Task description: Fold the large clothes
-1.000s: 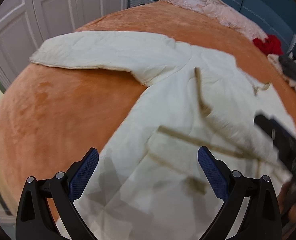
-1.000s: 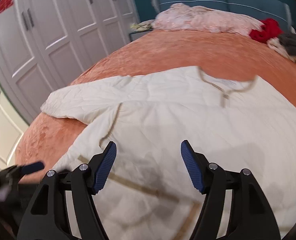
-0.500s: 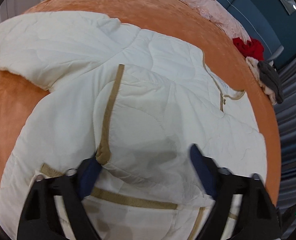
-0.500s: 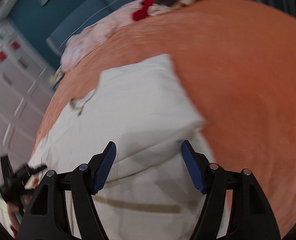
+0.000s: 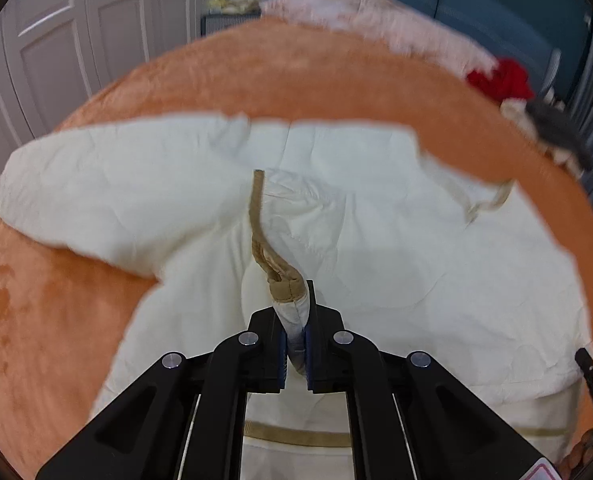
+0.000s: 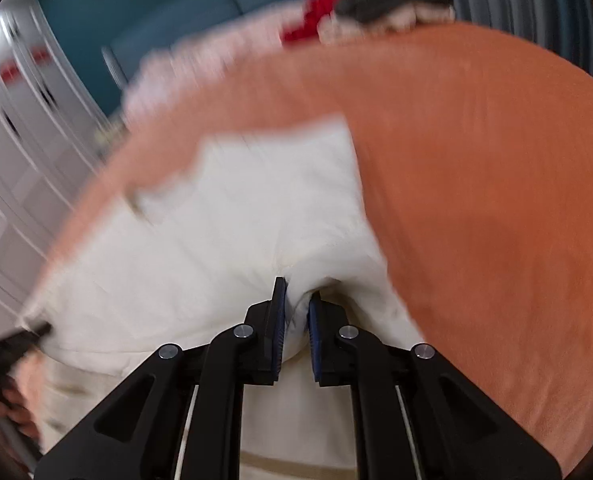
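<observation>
Now both grippers, open a second before, pinched the cream jacket (image 5: 396, 248) on the orange bed (image 5: 56, 320). The left gripper (image 5: 295, 338) clamped its tan-trimmed corner. The right gripper (image 6: 296, 320) was closing on a fold of its right edge.

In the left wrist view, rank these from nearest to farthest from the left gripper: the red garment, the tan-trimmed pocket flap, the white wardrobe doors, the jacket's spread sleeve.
1. Tan-trimmed pocket flap, pinched in the left gripper.
2. Spread sleeve, lying up and left on the orange bedspread.
3. Red garment, at the bed's far right edge.
4. White wardrobe doors, beyond the bed, upper left.
</observation>
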`<state>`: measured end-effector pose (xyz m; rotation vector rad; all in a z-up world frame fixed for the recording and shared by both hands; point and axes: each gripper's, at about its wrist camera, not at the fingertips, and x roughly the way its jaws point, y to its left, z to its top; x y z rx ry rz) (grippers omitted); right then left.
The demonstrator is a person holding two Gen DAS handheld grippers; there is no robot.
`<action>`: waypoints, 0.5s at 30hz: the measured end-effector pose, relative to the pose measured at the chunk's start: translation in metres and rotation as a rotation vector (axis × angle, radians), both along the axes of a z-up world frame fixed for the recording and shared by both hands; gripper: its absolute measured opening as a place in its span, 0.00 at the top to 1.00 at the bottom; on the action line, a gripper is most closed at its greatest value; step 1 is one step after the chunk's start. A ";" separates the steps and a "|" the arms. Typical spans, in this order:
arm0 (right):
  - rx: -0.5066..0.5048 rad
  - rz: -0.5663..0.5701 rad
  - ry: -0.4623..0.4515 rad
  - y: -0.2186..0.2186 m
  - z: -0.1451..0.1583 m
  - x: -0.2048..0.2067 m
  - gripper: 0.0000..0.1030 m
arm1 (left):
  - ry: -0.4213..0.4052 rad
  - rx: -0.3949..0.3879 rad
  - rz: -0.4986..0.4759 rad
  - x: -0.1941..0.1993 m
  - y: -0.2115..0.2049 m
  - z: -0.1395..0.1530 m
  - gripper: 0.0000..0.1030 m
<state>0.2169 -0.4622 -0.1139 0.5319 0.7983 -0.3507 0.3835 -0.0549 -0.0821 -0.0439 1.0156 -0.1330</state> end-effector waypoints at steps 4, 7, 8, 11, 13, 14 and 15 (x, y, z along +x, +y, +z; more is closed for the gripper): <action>-0.054 -0.024 0.016 0.004 0.009 -0.005 0.81 | -0.022 0.094 -0.005 -0.011 -0.004 -0.025 0.84; -0.102 -0.062 0.016 0.004 0.027 -0.018 0.73 | -0.011 0.088 -0.003 -0.017 0.004 -0.014 0.69; -0.134 -0.078 0.001 0.005 0.037 -0.023 0.73 | -0.009 0.077 0.007 -0.018 0.008 -0.007 0.61; -0.224 -0.062 -0.077 0.016 0.066 -0.028 0.65 | -0.067 0.039 0.044 -0.028 0.015 0.027 0.51; -0.251 -0.019 -0.111 0.026 0.078 -0.017 0.60 | -0.119 0.036 0.047 -0.029 0.008 0.047 0.45; -0.270 0.015 -0.120 0.034 0.080 -0.004 0.58 | -0.132 0.029 0.033 -0.026 0.000 0.053 0.42; -0.289 0.039 -0.115 0.041 0.079 0.008 0.58 | -0.138 0.027 0.019 -0.024 -0.009 0.056 0.40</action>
